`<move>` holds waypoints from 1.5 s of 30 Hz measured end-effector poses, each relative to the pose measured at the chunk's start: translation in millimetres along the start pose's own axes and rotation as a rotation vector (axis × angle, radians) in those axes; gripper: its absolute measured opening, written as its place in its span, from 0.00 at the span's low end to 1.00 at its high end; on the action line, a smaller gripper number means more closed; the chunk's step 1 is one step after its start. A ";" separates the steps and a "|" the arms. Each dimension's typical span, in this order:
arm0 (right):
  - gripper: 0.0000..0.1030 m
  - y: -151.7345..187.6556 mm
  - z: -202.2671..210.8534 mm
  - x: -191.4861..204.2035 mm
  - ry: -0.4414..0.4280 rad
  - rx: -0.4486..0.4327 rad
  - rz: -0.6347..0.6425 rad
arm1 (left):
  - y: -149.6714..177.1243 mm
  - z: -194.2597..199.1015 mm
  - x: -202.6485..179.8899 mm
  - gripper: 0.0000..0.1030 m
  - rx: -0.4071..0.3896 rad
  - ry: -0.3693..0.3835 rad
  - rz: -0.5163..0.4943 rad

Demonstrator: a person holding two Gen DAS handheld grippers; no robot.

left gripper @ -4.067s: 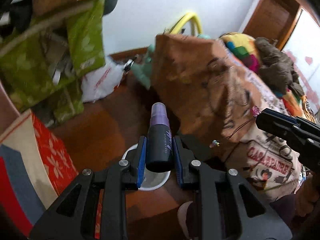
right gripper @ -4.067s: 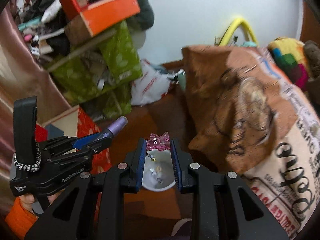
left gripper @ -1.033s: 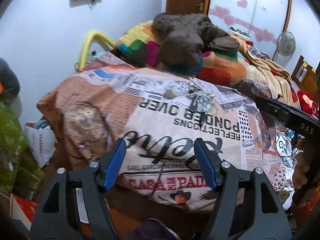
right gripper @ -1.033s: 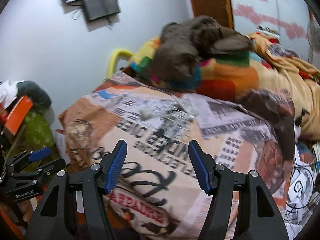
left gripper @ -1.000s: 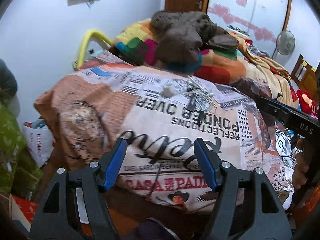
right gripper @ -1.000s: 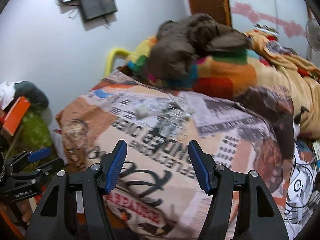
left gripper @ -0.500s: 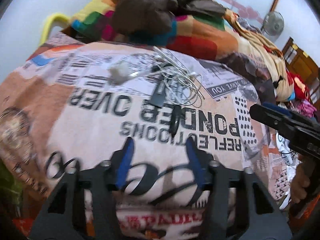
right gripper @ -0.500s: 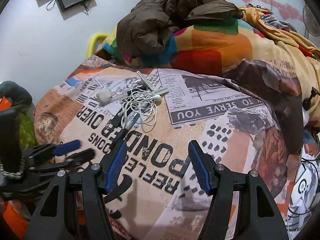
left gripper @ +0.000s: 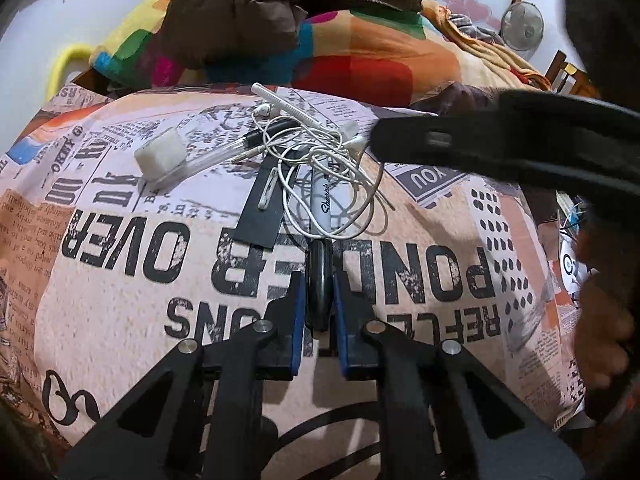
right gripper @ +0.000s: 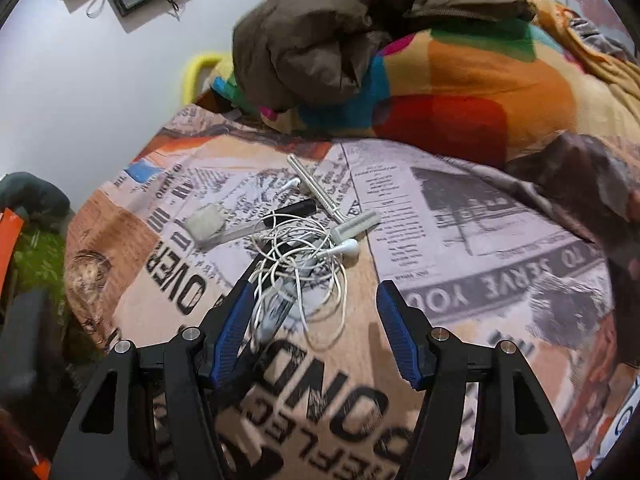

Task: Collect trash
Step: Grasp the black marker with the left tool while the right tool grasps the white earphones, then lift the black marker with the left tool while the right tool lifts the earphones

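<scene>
Left wrist view, upper left: white block point(left gripper: 160, 155) on a clear tube point(left gripper: 212, 156), lying on the newsprint-pattern blanket point(left gripper: 120, 300). Centre: black card point(left gripper: 262, 216), tangled white earphones point(left gripper: 320, 176) draped over a Sharpie marker point(left gripper: 323, 204). Lower centre: left gripper point(left gripper: 319, 300), jaws just been closing, blue pads now pinched on the marker's black cap end. Right edge: right gripper's black body crosses the frame, blurred.

Right wrist view, centre: same pile, plus a disposable razor point(right gripper: 332, 200) at upper centre. Lower centre: right gripper point(right gripper: 316, 324) jaws roughly half spread, holding nothing; earphone loops lie on the blanket between them. Brown jacket point(right gripper: 320, 32) on top of the multicolour blanket point(right gripper: 460, 92).
</scene>
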State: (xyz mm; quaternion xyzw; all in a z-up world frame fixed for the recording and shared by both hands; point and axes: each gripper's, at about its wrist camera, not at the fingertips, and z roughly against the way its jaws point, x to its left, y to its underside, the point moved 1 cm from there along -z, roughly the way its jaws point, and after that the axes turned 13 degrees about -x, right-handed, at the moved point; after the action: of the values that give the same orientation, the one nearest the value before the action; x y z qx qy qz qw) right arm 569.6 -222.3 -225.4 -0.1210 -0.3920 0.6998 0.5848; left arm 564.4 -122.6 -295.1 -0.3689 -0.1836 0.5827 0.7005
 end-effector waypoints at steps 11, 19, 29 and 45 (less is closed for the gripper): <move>0.15 9.2 -29.8 5.6 0.071 0.049 0.080 | 33.6 39.7 17.9 0.12 0.023 -0.037 -0.027; 0.06 35.1 1.7 -5.5 0.086 0.063 0.119 | 39.4 50.2 33.0 0.12 0.051 -0.065 0.027; 0.06 67.4 43.1 -16.9 0.118 0.075 0.198 | 23.6 32.7 21.8 0.13 0.092 -0.023 0.006; 0.52 66.8 20.1 5.1 0.070 0.025 0.218 | -2.1 1.5 20.7 0.18 0.034 -0.065 0.046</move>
State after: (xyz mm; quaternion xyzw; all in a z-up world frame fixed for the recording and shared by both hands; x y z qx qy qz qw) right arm 507.2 -226.4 -256.7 -0.1799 -0.3473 0.7593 0.5201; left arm 570.0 -102.5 -296.2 -0.3420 -0.1879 0.6135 0.6865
